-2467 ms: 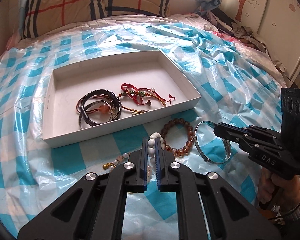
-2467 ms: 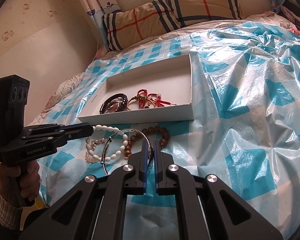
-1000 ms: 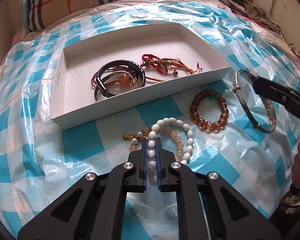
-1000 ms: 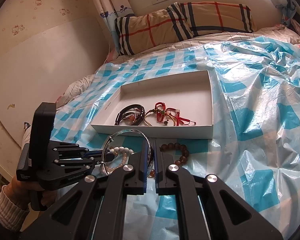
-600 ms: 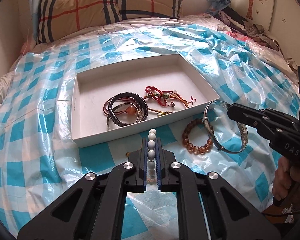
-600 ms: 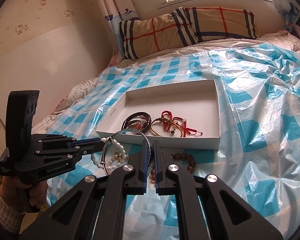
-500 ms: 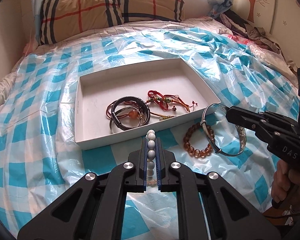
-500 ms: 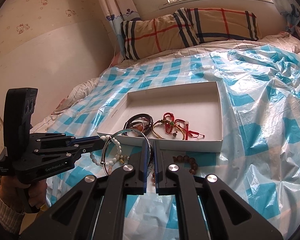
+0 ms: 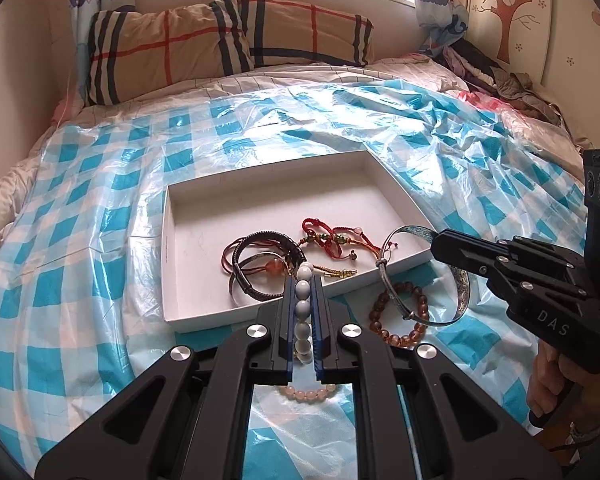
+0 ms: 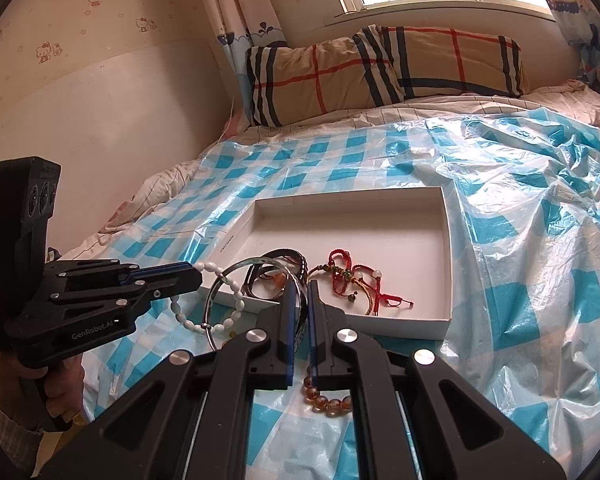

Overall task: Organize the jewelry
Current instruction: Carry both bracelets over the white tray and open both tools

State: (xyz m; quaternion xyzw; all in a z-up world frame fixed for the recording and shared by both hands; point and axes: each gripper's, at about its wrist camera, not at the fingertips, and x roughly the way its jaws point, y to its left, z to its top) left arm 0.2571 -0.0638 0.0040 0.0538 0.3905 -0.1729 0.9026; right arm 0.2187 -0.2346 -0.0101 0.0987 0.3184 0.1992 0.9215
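**Both tools loaded, short of the box**

Bed (image 9: pixel 80 208): carries my white box (image 9: pixel 168 280), open top, far half bare. Left tool (image 9: pixel 303 280) pinches the white beads (image 9: pixel 302 292) at the near wall. Right tool (image 10: pixel 300 292) pinches the bangle (image 10: pixel 220 292), nearer the right corner. Amber beads (image 9: pixel 416 312) lie outside.

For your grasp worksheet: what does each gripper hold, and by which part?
Left gripper: white bead bracelet, pinched across a short run of beads. Right gripper: silver metal bangle, clamped on its band's rim.
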